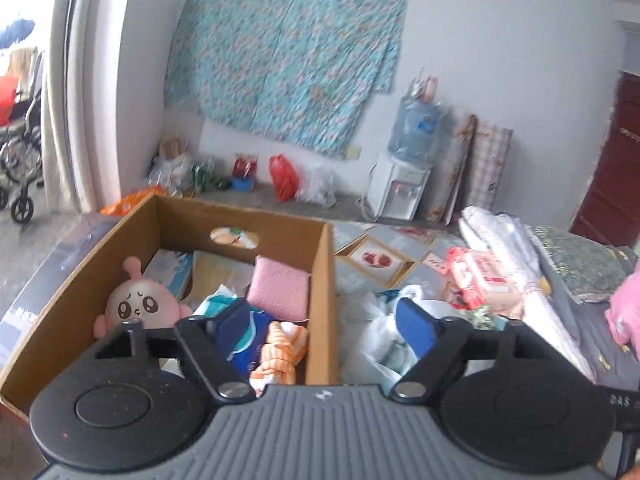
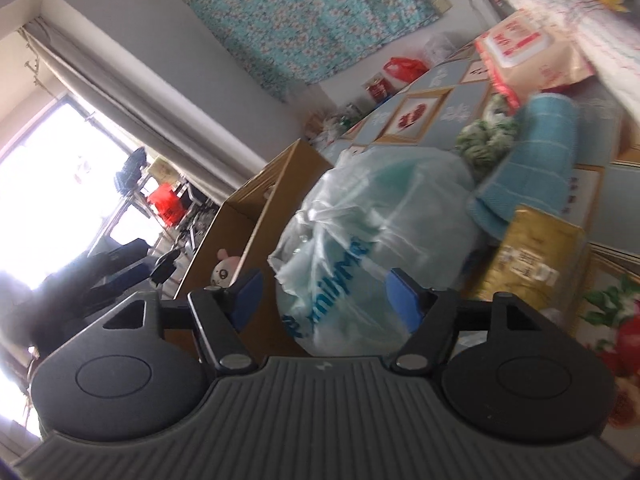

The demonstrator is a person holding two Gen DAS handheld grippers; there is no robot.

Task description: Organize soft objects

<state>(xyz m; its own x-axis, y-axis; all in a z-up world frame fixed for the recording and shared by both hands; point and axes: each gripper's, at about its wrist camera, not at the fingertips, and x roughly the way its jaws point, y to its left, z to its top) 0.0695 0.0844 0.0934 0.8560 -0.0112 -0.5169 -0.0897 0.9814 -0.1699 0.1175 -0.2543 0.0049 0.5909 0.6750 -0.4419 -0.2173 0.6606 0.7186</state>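
Observation:
A cardboard box (image 1: 320, 272) sits on the table and holds a pink plush toy (image 1: 138, 304), a pink cushion (image 1: 280, 288), blue cloth (image 1: 244, 336) and an orange striped soft toy (image 1: 280, 352). My left gripper (image 1: 324, 316) is open above the box's right wall, empty. In the right wrist view a tied translucent plastic bag (image 2: 372, 232) lies beside the box (image 2: 256, 216). My right gripper (image 2: 324, 292) is open, its blue pads either side of the bag's near end. A blue folded towel (image 2: 532, 156) lies behind the bag.
Right of the box lie a white plastic bag (image 1: 384, 332), a red and white wipes pack (image 1: 476, 276), white cloth (image 1: 504, 240) and a dark patterned cushion (image 1: 580, 264). A gold box (image 2: 532, 256) sits near the bag. A water dispenser (image 1: 404, 176) stands by the wall.

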